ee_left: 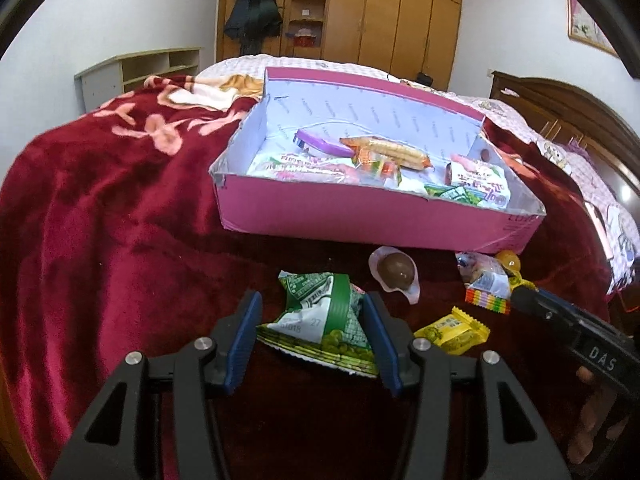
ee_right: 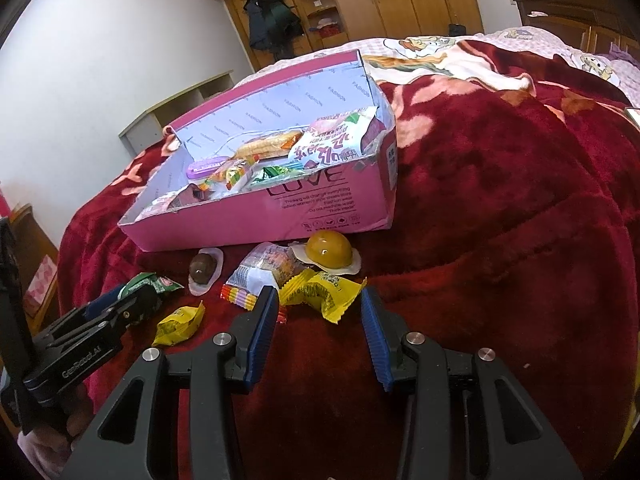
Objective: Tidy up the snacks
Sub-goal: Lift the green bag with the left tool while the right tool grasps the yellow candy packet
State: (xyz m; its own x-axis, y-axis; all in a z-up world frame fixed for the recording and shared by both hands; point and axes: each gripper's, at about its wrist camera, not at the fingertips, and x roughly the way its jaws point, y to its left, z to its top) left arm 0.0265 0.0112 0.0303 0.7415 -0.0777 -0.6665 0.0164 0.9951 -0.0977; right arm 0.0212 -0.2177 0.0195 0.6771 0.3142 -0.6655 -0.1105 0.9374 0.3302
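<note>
Two tongs work over a red floral blanket [ee_left: 100, 208] spread on a bed. The left tongs [ee_left: 316, 340] stand spread around a green pea snack packet [ee_left: 324, 320], both blue pads just beside its sides; whether they press it cannot be told, and the packet's near edge is hidden behind the right pad. The right tongs [ee_right: 320, 332] are open, empty, with a yellow candy wrapper [ee_right: 324, 292] lying just ahead between the fingertips.

Inside the pink cardboard box [ee_left: 360, 216] the snacks overlap: a purple bar [ee_left: 320, 144], a corn-printed packet [ee_left: 392, 154] and a white pouch with red lettering [ee_left: 484, 184] show, others are buried. The box's raised lid blocks what lies behind it.

Along the box's near wall sit a chocolate jelly cup [ee_left: 394, 274], a yellow jelly cup [ee_right: 330, 250], a striped-edge clear packet [ee_right: 260, 276] and a smaller yellow wrapper [ee_right: 178, 322]. Open blanket stretches to the right of the box; in the left wrist view the blanket's left edge falls away toward the floor.
</note>
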